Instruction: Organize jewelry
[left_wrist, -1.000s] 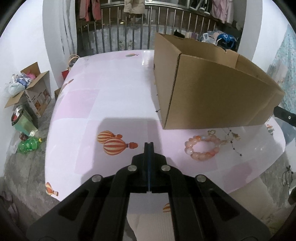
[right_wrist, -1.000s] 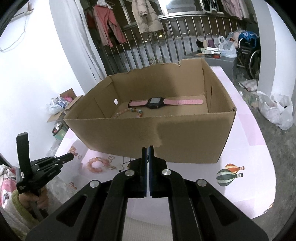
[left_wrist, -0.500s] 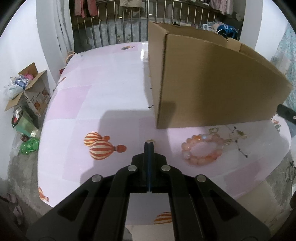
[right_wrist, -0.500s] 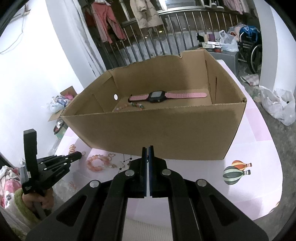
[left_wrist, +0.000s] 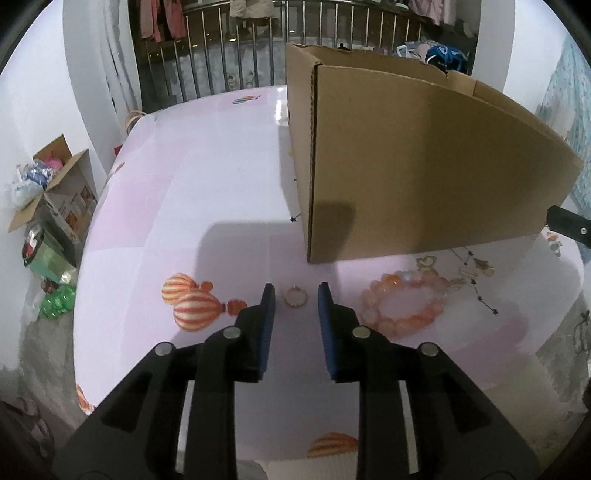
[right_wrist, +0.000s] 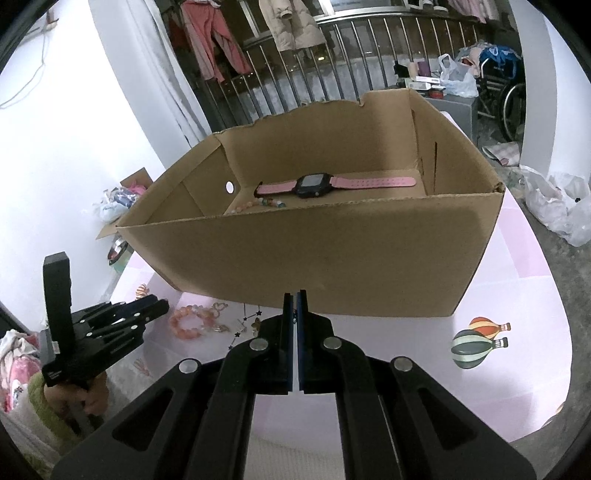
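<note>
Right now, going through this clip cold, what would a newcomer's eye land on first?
The big open brown cardboard box fills the middle of the pink balloon-print table, with a pink-strapped black watch lying inside. In front of the box, the left gripper is opening its jaws around a small gold ring, untouched, beside a chunky peach bead bracelet.

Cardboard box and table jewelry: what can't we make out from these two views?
- Cardboard box interior: left wrist view, hidden behind its near wall.
- Beaded bracelet in the box: right wrist view, partly cut off by the rim.
- Small ring: left wrist view, too small for detail.
- Thin chain: too fine to trace.
</note>
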